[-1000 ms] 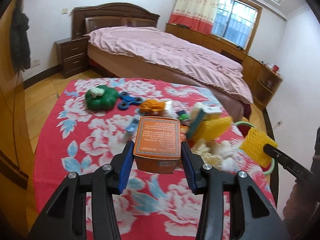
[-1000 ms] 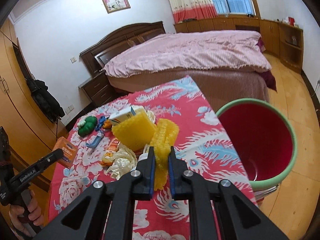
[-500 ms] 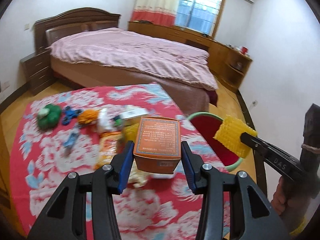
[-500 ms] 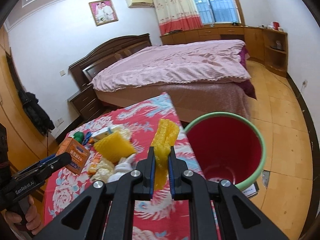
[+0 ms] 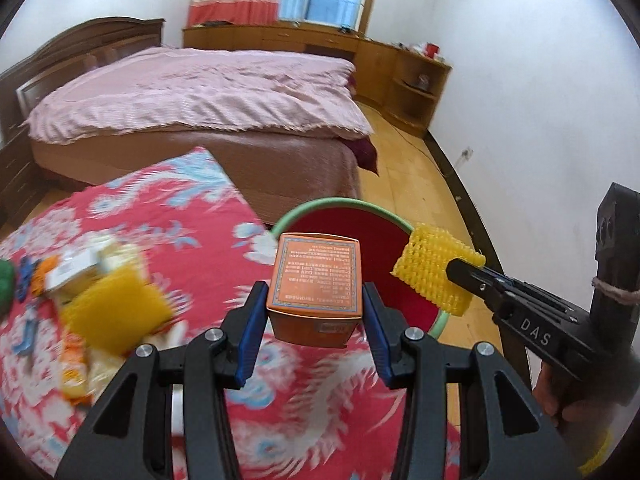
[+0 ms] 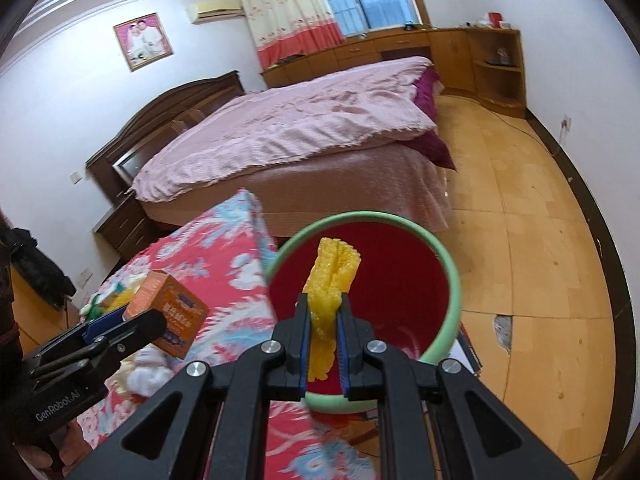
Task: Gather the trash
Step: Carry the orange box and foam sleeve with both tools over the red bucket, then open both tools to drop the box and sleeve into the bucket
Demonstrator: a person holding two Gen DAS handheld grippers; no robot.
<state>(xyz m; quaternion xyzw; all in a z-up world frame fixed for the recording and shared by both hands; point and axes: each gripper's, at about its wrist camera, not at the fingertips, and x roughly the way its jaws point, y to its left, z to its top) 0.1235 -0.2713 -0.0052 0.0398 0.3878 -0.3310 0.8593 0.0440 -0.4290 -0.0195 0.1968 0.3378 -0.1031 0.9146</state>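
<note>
My left gripper (image 5: 314, 320) is shut on an orange box (image 5: 316, 276) and holds it over the table's right edge, beside the bin. My right gripper (image 6: 323, 334) is shut on a yellow foam net (image 6: 330, 280) and holds it above the mouth of the red bin with a green rim (image 6: 454, 280). The bin (image 5: 344, 201) stands on the floor next to the table. The foam net (image 5: 434, 272) and the right gripper also show in the left wrist view, and the box (image 6: 168, 312) in the right wrist view.
The table with a red flowered cloth (image 5: 168, 208) holds more litter: a yellow sponge-like piece (image 5: 116, 312), a white carton (image 5: 76, 272), wrappers and small toys at the left. A bed (image 5: 192, 96) stands behind. Wooden floor (image 6: 540, 240) lies to the right.
Both grippers have swung right, away from the litter pile. The foam net has moved over the bin's mouth and the orange box has come to the table's edge by the bin.
</note>
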